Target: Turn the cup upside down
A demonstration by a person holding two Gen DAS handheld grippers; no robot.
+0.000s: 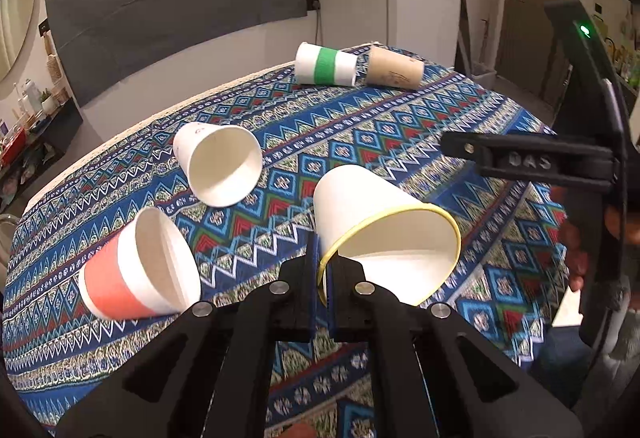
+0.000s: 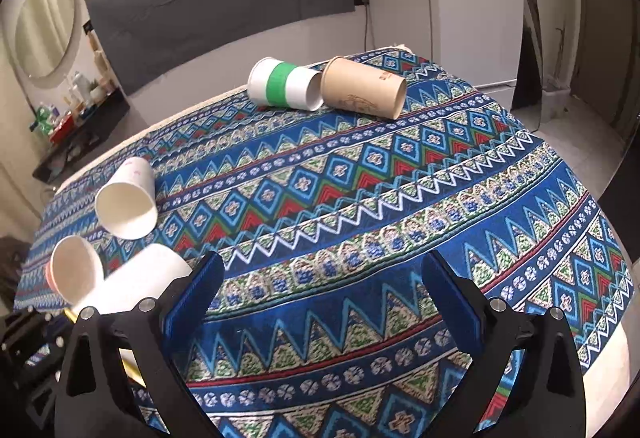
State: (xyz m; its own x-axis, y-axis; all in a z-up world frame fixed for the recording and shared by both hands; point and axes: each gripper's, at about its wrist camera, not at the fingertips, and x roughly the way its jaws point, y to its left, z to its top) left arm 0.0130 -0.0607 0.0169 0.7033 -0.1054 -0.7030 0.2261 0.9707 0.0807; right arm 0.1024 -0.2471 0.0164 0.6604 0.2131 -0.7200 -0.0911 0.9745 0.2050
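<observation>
Left gripper (image 1: 323, 270) jaws are closed on the rim wall of the yellow-rimmed cup (image 1: 376, 222), held tilted above the tablecloth (image 1: 440, 109), apparently a pinch suited to turning it over. Right gripper (image 2: 320, 302) hangs wide open, empty, beside it.

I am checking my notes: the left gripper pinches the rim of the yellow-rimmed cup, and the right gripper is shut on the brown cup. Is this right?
Not quite. The left gripper does pinch the yellow-rimmed cup, but the right wrist view shows the right gripper open and empty; the brown cup lies far off on the tablecloth.
</observation>
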